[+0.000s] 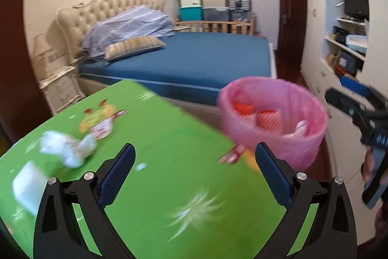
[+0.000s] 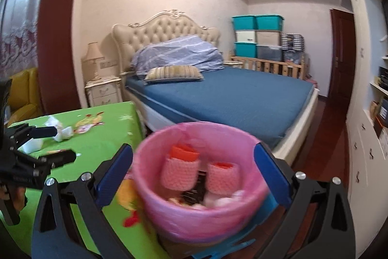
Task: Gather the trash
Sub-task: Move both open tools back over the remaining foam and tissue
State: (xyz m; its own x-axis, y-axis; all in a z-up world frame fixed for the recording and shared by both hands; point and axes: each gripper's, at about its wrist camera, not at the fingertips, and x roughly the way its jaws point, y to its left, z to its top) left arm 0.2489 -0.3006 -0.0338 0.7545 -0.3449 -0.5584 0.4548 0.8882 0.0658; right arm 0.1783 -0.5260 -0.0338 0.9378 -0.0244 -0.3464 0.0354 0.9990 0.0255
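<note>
The left gripper is seen with its two blue-padded fingers spread wide, and nothing is held between them. Beneath it a smooth green tablecloth printed with white starbursts is stretched. Ahead and to its left, crumpled white tissue is left lying on the cloth, with a flat white block nearer, just outside the left finger; both are smeared by blur. Two red-and-white wrappers are made out: one beyond the tissue, one just inside the right finger at the table's edge.

The right gripper is likewise held apart, empty, its fingers framing a round bin lined with a thin, glossy pink bag; no contact with the pads can be confirmed. Inside the bin, two netted pink foam sleeves with orange tops are counted, above darker scraps too blurred to identify. The bin's base is cut off by the gripper frame.

Beyond both, a blue-sheeted bed with a tufted cream headboard is seen.
</note>
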